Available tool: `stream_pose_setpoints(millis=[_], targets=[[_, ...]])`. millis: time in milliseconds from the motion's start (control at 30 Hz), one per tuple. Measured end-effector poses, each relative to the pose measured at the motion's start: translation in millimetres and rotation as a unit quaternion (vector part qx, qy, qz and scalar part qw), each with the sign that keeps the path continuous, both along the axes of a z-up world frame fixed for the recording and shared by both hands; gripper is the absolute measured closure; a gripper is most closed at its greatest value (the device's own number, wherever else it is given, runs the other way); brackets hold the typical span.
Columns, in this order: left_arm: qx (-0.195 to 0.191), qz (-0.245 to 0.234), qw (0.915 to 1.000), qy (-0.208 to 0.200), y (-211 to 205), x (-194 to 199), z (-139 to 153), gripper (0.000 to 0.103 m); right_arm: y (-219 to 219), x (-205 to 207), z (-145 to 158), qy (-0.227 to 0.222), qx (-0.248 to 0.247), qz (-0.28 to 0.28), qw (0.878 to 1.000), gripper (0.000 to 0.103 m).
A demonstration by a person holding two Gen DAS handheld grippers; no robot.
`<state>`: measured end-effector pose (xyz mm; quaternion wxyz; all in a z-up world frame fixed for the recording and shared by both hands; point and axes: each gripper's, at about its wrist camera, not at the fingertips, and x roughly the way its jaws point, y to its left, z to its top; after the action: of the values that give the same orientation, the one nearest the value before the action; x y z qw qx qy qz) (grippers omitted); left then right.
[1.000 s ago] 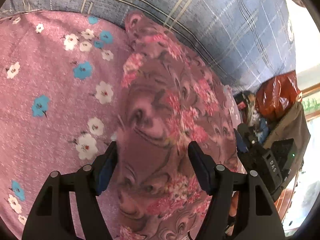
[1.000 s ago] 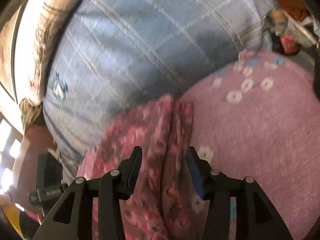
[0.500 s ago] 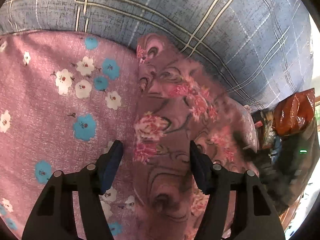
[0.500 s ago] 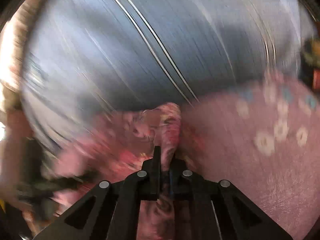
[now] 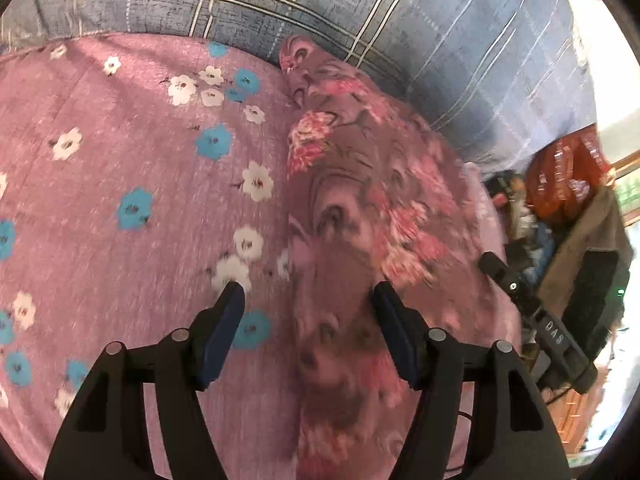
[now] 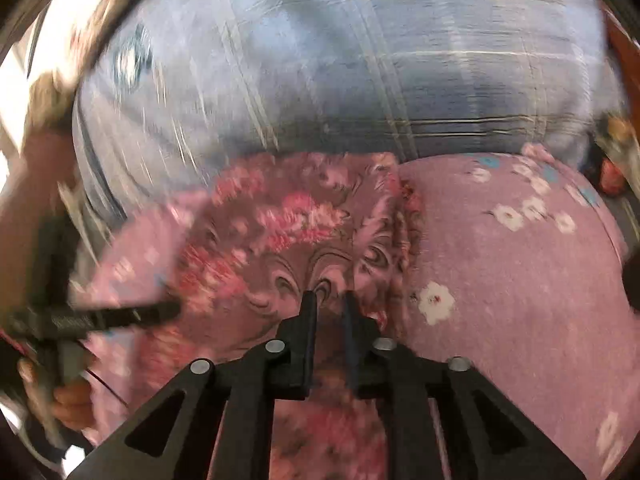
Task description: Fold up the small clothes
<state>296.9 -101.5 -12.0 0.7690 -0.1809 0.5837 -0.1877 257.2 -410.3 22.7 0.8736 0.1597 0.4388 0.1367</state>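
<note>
- While you hover, your left gripper point(image 5: 306, 300) gapes wide over one floral garment point(image 5: 360, 208), pads not touching it.
- Your right gripper point(image 6: 329, 300): jaws just reopened slightly; whether cloth is still pinched, cannot tell.
- Garment lies on one pink flowered sheet point(image 5: 120, 160), beside one blue plaid blanket point(image 5: 440, 40).
- Readable writing: "DAS" on the other gripper point(image 5: 556, 330).
</note>
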Motion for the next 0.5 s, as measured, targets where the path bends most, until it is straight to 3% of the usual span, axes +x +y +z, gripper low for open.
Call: stream_pose_setpoints(millis=[33,100,133,233,300,333,400,500], targets=[[-0.01,0.002,1.0,0.0,5,-3,3,0.037,-10,-6,5,-0.005,0.016,-0.012,1.0,0.082],[-0.023,0.004,0.9997,-0.003,13,-7,6,0.037,-32,-21,11,-0.008,0.037,-0.045,0.998,0.045],[-0.028,0.007,0.9996,0.0,17,-8,5,0.036,-38,-25,8,-0.003,0.042,-0.052,0.998,0.038],[-0.057,0.011,0.9978,0.032,19,-7,-8,0.036,-46,-24,-13,0.029,0.056,-0.068,0.996,0.036],[-0.095,0.007,0.9935,0.063,9,-5,-23,0.035,-46,-16,-33,0.049,0.097,-0.068,0.992,0.036],[-0.106,0.005,0.9919,0.071,4,-2,-27,0.03,-44,-15,-40,0.051,0.123,-0.065,0.989,0.036],[-0.108,0.006,0.9925,0.057,2,-2,-22,0.021,-36,-10,-44,0.03,0.156,-0.051,0.986,0.035],[-0.104,0.001,0.993,0.055,-11,6,-17,0.021,-18,9,-51,0.03,0.193,-0.015,0.981,0.035]])
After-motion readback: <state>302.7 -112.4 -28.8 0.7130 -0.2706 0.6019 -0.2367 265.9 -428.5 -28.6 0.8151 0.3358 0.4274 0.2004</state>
